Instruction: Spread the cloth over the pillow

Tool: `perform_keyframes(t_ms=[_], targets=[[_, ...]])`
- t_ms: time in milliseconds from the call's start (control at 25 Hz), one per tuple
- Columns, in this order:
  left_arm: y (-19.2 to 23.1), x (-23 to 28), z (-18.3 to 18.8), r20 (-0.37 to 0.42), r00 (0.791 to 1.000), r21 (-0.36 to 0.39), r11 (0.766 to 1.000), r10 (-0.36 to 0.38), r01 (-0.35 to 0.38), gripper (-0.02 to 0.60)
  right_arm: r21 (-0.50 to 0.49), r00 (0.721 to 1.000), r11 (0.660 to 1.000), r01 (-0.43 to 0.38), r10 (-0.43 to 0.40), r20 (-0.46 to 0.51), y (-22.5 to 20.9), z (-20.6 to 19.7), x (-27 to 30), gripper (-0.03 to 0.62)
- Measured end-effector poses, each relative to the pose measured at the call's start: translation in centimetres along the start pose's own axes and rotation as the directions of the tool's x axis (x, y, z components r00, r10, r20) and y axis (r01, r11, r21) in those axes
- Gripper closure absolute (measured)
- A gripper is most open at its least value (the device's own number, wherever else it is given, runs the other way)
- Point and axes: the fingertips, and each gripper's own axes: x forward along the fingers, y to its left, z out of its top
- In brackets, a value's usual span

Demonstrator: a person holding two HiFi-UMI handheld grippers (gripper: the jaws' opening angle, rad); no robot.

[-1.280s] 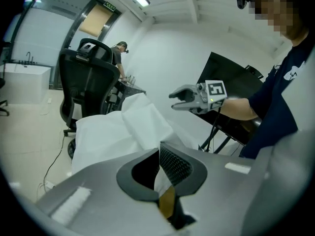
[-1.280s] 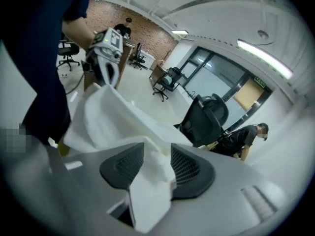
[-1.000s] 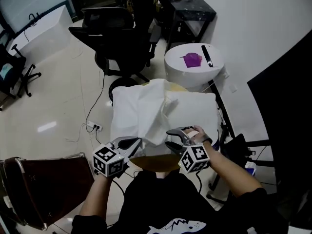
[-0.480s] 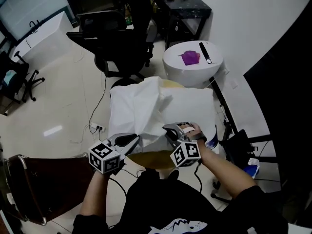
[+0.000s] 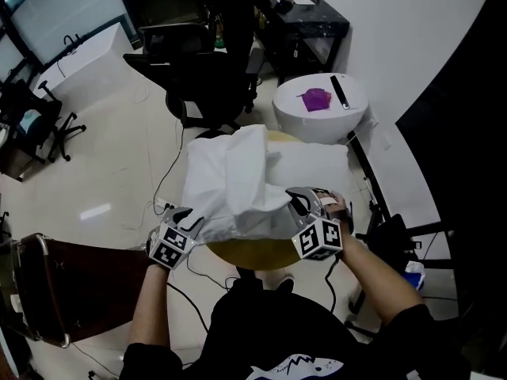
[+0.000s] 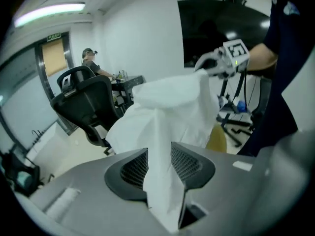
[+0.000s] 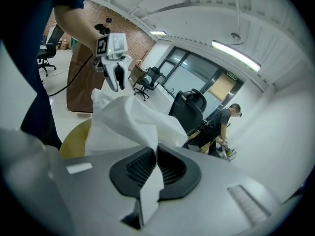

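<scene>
Black office chair (image 5: 198, 74); round white table (image 5: 309, 127) bearing purple thing (image 5: 316, 99); dark desk (image 5: 313, 24).

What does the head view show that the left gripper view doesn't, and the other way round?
Head view only: the round white table with a purple thing on it. Left gripper view only: a fold of the white cloth standing in the left tongs, whose jaws have just been opening. Both: that cloth, the right tongs holding it, the black chair.

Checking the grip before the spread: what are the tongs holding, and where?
Right tongs pinch the white cloth at its near right edge. Left tongs have just been opening; the cloth's near left corner sits between them, seemingly unclamped.
</scene>
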Motion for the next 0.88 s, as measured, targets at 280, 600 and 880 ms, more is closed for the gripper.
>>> perform_keyframes(t_ms=[280,600,880], targets=[[-0.4,1.8,-3.3,-0.088,0.993,0.095,0.993,0.081,-0.072,0.446,0.015,0.99,0.992,0.122,-0.12,-0.077,-3.8,-3.3,-4.9,0.582],[-7.4,1.9,-4.8,-0.086,0.976,0.725,0.685,0.202,-0.078,0.373,0.061,0.962,0.975,0.212,-0.197,-0.188,-5.6,-9.5,-10.6,0.582],[-10.5,5.3,-8.2,-0.155,0.95,0.783,0.619,0.271,-0.049,0.353,0.093,0.947,0.962,0.257,-0.231,-0.223,-6.5,-11.7,-12.9,0.582]])
